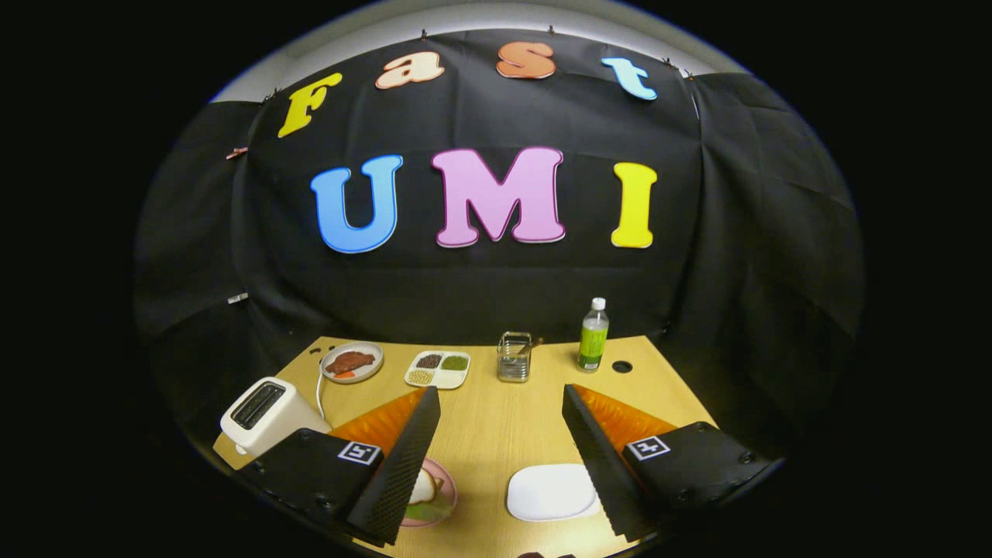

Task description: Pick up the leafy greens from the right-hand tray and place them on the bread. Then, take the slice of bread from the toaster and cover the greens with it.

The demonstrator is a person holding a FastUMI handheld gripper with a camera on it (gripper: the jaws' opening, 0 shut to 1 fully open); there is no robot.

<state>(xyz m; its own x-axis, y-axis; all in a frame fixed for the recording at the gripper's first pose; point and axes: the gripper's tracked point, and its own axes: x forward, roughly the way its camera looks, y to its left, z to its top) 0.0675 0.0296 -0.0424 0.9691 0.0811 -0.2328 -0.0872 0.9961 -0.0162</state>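
Observation:
My gripper [500, 390] is open, held above the wooden table [496, 434] with nothing between its fingers. Partly hidden behind the left finger [403, 457] is a pink plate [447, 480]. On it lies a pale slice of bread [423, 488] with leafy greens [428, 511] showing at its near edge. A plain white tray [552, 492] lies low between the fingers, close to the right one. The white toaster [263, 415] stands at the table's left edge beyond the left finger, and its top slots look dark.
At the back of the table stand a plate of meat [353, 362], a divided tray of small foods [438, 370], a metal wire holder [514, 356] and a green bottle [593, 335]. The toaster's white cord [319, 391] runs toward the meat plate. A round hole [621, 366] lies beside the bottle.

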